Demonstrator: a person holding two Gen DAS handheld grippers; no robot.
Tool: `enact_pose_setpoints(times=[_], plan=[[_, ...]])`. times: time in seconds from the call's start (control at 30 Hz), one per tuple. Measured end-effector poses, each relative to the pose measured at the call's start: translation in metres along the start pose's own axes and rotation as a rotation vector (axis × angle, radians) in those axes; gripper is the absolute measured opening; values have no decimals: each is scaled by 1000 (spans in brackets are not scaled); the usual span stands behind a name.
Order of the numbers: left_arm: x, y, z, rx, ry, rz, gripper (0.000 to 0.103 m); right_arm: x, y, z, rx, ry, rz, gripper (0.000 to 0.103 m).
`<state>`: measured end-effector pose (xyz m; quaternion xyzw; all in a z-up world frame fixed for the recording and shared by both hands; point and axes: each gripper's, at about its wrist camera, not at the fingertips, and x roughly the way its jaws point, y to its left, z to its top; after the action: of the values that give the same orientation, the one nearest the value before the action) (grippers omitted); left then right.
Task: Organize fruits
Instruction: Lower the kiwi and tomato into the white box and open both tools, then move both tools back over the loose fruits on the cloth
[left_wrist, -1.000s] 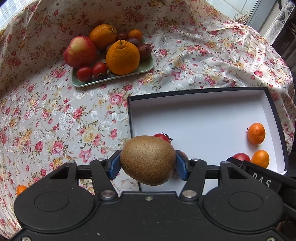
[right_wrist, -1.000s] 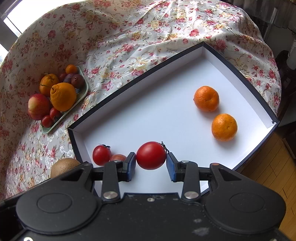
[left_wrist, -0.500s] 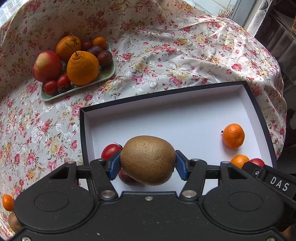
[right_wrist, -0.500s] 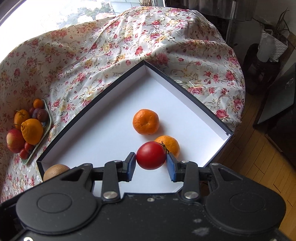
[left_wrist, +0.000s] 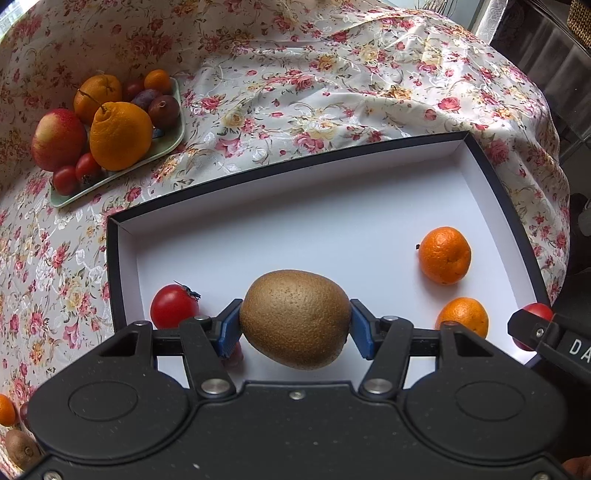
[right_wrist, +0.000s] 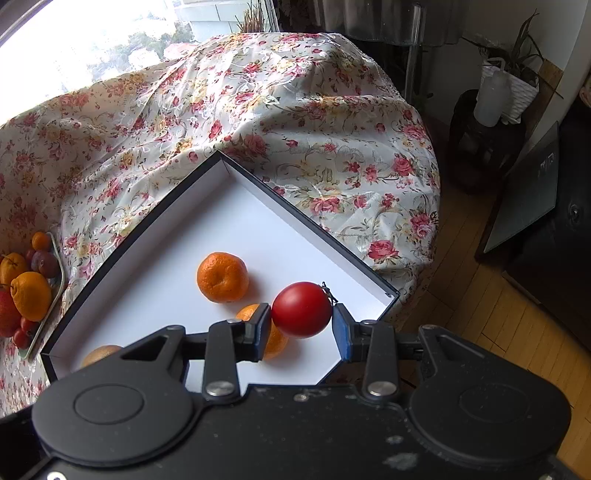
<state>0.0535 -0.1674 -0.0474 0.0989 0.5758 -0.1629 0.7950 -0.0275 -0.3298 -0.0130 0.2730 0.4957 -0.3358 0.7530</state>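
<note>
While both grippers hung over the white-floored box, each carried a fruit, so the step in hand looked like the carry-and-place stage of sorting fruit into that box. The left gripper was clamped about half-wide on a brown kiwi, its blue pads pressing both ends, above the box's near-left part beside a loose tomato on the box floor. The right gripper pinched a red tomato over the box's near-right corner, next to two mandarins lying inside. The next move, I judged, called for lowering each fruit to a bare patch of the floor near its own kind and opening the jaws gently, since round fruit would roll. Beyond the box's far-left corner a green plate held more fruit, an apple and a large orange among them. Box and plate sat on a floral tablecloth; past the box's right side the cloth dropped to a wooden floor, with a window behind.
</note>
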Motion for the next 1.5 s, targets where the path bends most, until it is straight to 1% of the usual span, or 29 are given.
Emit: enact_pose_setpoints(times=[0.1, 0.2, 0.27, 0.37, 0.53, 0.73, 1.17, 1.5], plan=[[1, -2, -1, -2, -4, -9, 63, 1, -1, 0, -5, 2, 0, 38], [-6, -5, -1, 13, -55, 17, 63, 2, -2, 0, -1, 8, 0, 38], [-10, -6, 1, 19, -69, 7, 63, 2, -3, 0, 3, 12, -2, 39], [-9, -5, 1, 9, -56, -15, 63, 3, -3, 0, 6, 12, -6, 39], [-6, -6, 0, 9, -43, -11, 63, 2, -1, -1, -3, 7, -8, 39], [-7, -5, 0, 6, -45, -16, 63, -1, 0, 0, -21, -25, -30, 38], [-13, -4, -4, 13, -53, -14, 63, -3, 6, -3, -38, -14, -15, 38], [-23, 16, -4, -16, -60, -6, 63, -13, 26, -10, -71, -16, 19, 38]])
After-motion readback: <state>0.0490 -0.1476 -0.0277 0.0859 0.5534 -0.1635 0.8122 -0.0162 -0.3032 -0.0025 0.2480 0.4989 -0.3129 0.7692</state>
